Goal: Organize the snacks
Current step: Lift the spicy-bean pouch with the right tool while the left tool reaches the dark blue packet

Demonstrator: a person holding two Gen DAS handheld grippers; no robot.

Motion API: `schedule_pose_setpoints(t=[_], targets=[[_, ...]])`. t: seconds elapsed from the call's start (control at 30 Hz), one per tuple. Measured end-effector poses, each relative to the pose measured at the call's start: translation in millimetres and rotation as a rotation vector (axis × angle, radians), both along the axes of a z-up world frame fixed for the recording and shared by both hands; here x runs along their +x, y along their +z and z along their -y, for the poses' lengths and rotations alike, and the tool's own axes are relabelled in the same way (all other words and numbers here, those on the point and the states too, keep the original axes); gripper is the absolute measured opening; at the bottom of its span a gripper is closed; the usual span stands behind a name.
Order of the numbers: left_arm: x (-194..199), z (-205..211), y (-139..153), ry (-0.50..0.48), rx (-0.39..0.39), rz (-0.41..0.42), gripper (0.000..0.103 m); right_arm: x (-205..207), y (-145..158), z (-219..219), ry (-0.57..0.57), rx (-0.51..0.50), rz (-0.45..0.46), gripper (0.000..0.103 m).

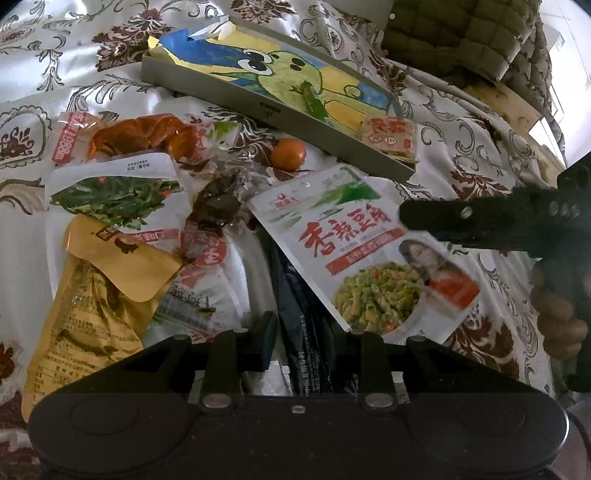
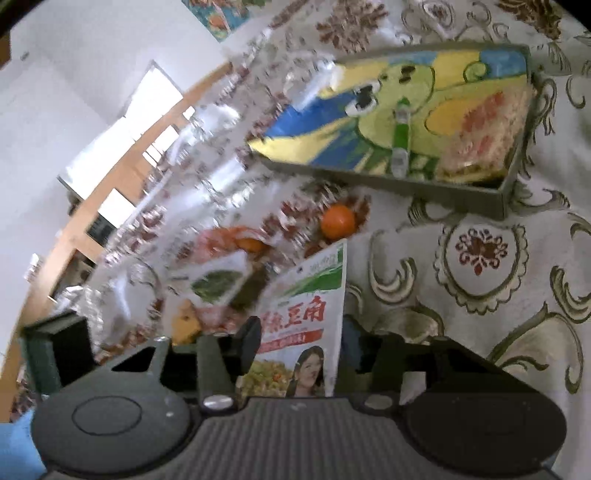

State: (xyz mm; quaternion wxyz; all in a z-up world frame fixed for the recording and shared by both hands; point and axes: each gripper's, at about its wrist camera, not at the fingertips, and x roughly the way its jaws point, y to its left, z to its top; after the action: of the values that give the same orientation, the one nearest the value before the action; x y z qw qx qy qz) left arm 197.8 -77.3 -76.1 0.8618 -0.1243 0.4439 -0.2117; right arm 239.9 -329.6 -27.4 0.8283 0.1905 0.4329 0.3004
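Note:
A shallow grey tray [image 1: 236, 99] lined with a cartoon frog picture lies on the floral cloth, with one square snack pack [image 1: 388, 138] in its near corner. The tray also shows in the right wrist view [image 2: 465, 201]. A pile of snack packets lies in front of it. My right gripper [image 2: 299, 349] is shut on a white bean-snack pouch [image 2: 310, 325] with red characters; the pouch [image 1: 365, 258] and the right gripper [image 1: 480, 221] also show in the left wrist view. My left gripper [image 1: 310, 339] hovers low over a dark packet [image 1: 299, 317], jaws apart, holding nothing.
The pile holds a green-vegetable pouch [image 1: 114, 192], a yellow pouch [image 1: 96, 291], an orange-red pack [image 1: 147, 136], a dark wrapped snack [image 1: 218, 199] and a small orange fruit [image 1: 288, 154]. A quilted green cushion [image 1: 461, 33] sits at the far right.

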Motion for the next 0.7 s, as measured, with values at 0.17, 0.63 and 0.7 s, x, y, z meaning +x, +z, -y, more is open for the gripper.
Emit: schedule_pose_setpoints(t=[0.17,0.63,0.7], targets=[[1,2,1,-0.005,0.016,0.006,0.029,10,-6,17,-0.039,0.175,-0.064,0.045],[4,5,3,0.004,0.012,0.0,0.031,10,-15,-14,-0.017,0.047,-0.06,0.006],[4,6,3,0.005,0.011,0.001,0.031,5,-9,-12,-0.041,0.016,-0.02,0.006]])
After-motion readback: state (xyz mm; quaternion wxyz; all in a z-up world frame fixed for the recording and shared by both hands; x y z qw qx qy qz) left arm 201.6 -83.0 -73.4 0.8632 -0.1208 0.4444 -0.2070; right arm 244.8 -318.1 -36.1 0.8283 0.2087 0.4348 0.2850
